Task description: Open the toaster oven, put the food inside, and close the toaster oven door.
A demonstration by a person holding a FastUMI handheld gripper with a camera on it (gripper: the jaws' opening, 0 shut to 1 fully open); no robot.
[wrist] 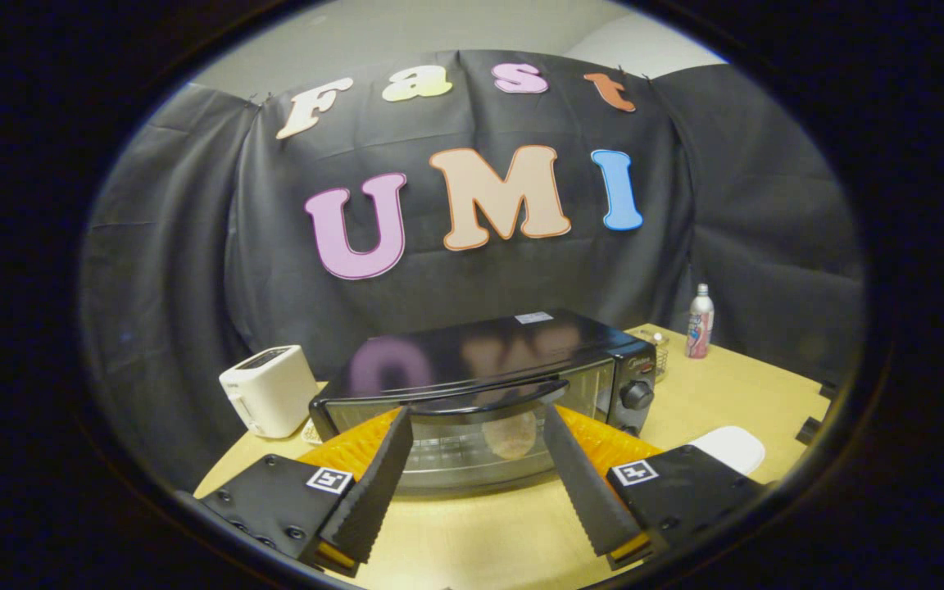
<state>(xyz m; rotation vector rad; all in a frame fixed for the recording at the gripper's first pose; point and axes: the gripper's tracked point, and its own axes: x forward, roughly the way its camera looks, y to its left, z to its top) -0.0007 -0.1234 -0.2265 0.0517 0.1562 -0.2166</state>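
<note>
Your toaster oven (488, 360) has a glossy black top that mirrors the wall, and a clear glass door. Left of it, the toaster (269, 390) looks smooth plastic. Under it, the table (710, 393) is matt pale wood.

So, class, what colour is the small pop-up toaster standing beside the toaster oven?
White or cream; the toaster shows best in the gripper view, beside the black toaster oven.

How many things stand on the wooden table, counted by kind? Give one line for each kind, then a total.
Toaster oven, black, door shut, food behind its glass: 1
Toaster, white: 1
Bottle: 1
White plate: 1
Small glass jar, hard to make out: 1
Total: 5
The gripper is open, its fingers at the oven door.
</note>
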